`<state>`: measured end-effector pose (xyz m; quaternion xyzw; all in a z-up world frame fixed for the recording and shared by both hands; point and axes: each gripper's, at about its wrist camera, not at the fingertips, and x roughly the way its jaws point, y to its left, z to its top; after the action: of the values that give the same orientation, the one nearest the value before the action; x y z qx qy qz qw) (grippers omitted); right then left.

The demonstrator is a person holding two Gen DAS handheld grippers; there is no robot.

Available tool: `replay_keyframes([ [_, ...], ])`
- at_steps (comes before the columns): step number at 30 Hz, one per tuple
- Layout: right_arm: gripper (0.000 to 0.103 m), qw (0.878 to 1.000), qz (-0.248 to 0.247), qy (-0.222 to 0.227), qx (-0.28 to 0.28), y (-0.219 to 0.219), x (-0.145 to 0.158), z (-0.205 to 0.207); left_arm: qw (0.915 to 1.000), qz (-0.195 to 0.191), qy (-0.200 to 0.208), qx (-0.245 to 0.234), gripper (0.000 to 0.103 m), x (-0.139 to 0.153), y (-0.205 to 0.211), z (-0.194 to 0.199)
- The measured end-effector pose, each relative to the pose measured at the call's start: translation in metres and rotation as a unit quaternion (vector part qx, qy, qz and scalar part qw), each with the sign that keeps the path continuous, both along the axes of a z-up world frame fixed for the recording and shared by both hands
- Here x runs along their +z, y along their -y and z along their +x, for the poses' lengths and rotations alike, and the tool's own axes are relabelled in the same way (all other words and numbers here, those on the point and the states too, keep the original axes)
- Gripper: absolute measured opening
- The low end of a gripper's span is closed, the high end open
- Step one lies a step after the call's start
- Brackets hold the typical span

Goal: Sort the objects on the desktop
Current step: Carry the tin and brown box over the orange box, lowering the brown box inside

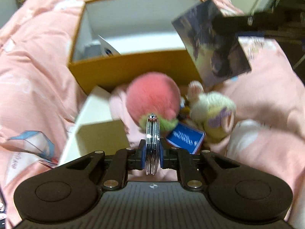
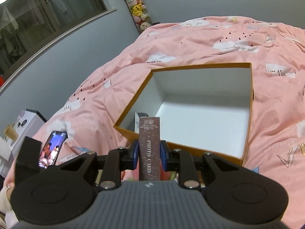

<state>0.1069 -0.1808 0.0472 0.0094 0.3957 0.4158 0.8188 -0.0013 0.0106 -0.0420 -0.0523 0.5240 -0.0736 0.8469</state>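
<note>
Right wrist view: a photo card box (image 2: pixel 149 148) is clamped between the right gripper (image 2: pixel 149 153) jaws, just short of the orange storage box (image 2: pixel 247 103); release over its interior is judged next. A clear disc (image 1: pixel 152 145) is pinched in the left gripper (image 1: pixel 152 152).

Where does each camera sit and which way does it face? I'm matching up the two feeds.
Left wrist: rides the left gripper, which clamps a round disc, facing plush toys and the orange box.
Right wrist: rides the right gripper, gripping the photo card box, above the bedspread.
Shared: orange box, photo card box.
</note>
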Motion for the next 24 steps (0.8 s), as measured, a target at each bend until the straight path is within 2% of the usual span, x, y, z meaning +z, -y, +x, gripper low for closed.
replay_keyframes([
  [1,0.024,1.000,0.002,0.000,0.000,-0.003,0.001,0.001,0.9999,-0.006,0.007,0.010,0.015,0.004,-0.018,-0.008],
  [5,0.024,1.000,0.008,0.005,0.002,-0.013,0.003,0.005,0.9981,-0.034,0.033,0.040,0.015,0.032,-0.031,0.010],
  [12,0.024,1.000,0.010,0.026,0.001,-0.031,0.009,0.011,0.9930,-0.072,0.080,0.050,0.015,0.066,-0.038,0.019],
  [20,0.024,0.999,0.008,0.049,-0.015,-0.043,0.010,0.027,0.9881,-0.075,0.121,0.058,0.015,0.086,-0.037,0.051],
  [24,0.024,0.998,0.002,0.051,-0.039,-0.048,0.002,0.044,0.9873,-0.059,0.134,0.061,0.015,0.091,-0.032,0.073],
])
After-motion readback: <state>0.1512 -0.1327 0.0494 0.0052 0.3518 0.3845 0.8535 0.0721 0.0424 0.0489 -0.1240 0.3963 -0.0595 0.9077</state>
